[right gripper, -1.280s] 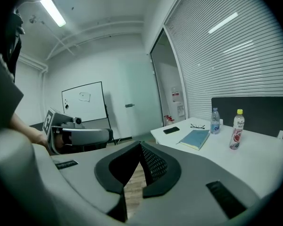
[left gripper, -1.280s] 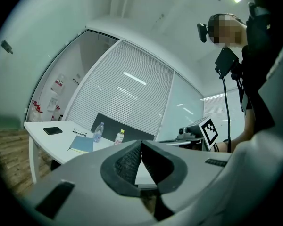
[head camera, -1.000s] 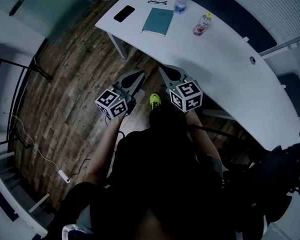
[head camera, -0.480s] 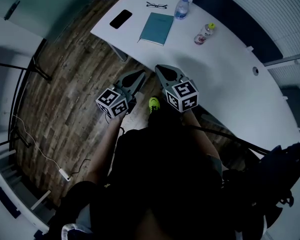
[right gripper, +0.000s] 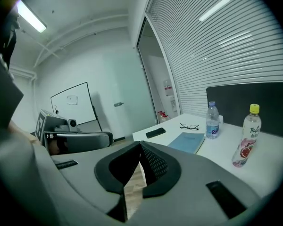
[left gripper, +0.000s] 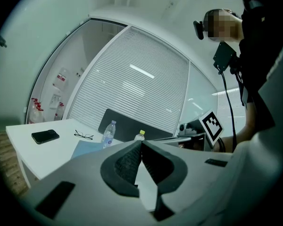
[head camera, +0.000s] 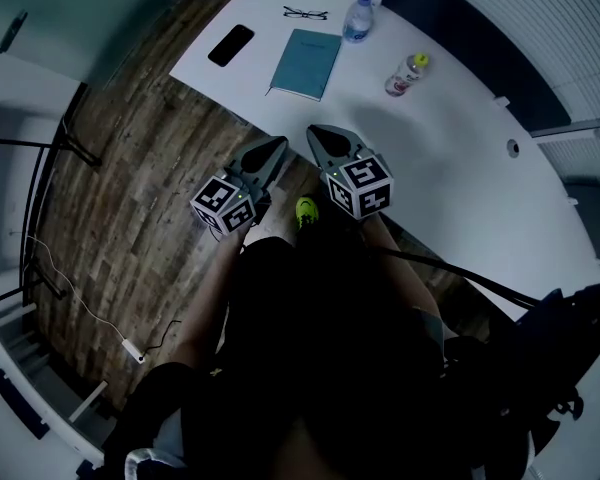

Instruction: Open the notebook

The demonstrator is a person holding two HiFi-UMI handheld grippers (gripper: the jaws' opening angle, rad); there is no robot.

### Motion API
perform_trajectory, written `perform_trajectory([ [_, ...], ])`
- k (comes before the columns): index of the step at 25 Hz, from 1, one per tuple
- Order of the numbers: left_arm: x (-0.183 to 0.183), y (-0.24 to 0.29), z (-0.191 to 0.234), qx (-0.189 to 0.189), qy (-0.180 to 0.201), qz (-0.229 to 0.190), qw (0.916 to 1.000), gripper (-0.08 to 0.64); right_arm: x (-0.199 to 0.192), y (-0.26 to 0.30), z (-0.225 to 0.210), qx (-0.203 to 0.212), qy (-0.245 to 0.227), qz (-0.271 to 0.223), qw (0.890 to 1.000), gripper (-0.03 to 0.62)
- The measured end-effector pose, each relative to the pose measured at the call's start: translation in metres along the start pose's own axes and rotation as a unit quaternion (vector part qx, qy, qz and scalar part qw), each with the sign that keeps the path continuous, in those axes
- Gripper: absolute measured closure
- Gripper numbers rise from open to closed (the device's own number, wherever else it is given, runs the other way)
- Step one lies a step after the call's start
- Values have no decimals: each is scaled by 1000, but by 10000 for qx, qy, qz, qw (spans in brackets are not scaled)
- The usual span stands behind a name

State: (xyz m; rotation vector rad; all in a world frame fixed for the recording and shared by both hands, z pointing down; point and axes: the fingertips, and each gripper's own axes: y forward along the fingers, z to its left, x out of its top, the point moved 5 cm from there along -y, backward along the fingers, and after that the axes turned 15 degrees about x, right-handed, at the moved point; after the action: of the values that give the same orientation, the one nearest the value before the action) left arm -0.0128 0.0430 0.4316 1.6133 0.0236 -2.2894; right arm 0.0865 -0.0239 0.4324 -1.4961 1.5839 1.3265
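- The curved white table (head camera: 450,158) is bare from its near edge, where the left claw (head camera: 276,146) and right claw (head camera: 315,133) point, up to the flat teal notebook (head camera: 305,50).
- A black slab phone (head camera: 230,45) lies left of the notebook, with a bare strip between them.
- Thin black-framed glasses (head camera: 305,13) and a clear blue-labelled water bottle (head camera: 357,18) crowd its far side.
- A yellow-capped drink bottle (head camera: 404,74) stands apart on the right.

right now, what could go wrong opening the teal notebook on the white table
Both the left gripper and right gripper are shut; pushed in like that, they may slide the closed teal notebook rather than lift its cover.
The clear plastic water bottle stands upright near its far corner; a swinging cover or gripper might topple it.
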Motion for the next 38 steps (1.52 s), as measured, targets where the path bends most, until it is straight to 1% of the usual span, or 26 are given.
perform_trajectory([
  [6, -1, 18, 9, -58, 116, 63, 9999, 543, 1, 11, -15, -22, 99, 34, 9999, 594],
  [10, 0, 32, 19, -177, 127, 98, 9997, 542, -1, 21, -26, -113, 218, 73, 9997, 594],
  [14, -1, 49, 34, -301, 200, 199, 9991, 543, -4, 32, -43, -268, 339, 102, 9990, 594],
  [21, 3, 80, 63, -525, 332, 239, 9978, 541, -2, 56, -79, -608, 614, 114, 9962, 594],
  [26, -2, 106, 84, -734, 460, 442, 9953, 540, -3, 73, -107, -1021, 946, 146, 9902, 594],
  [32, -11, 131, 104, -1071, 420, 623, 9914, 531, -15, 83, -135, -1405, 1358, 231, 9804, 591],
  [35, -14, 140, 109, -1278, 442, 766, 9879, 523, -18, 88, -143, -1547, 1444, 304, 9769, 558],
  [38, -19, 150, 119, -1383, 421, 838, 9859, 515, -22, 93, -152, -1671, 1567, 337, 9728, 542],
])
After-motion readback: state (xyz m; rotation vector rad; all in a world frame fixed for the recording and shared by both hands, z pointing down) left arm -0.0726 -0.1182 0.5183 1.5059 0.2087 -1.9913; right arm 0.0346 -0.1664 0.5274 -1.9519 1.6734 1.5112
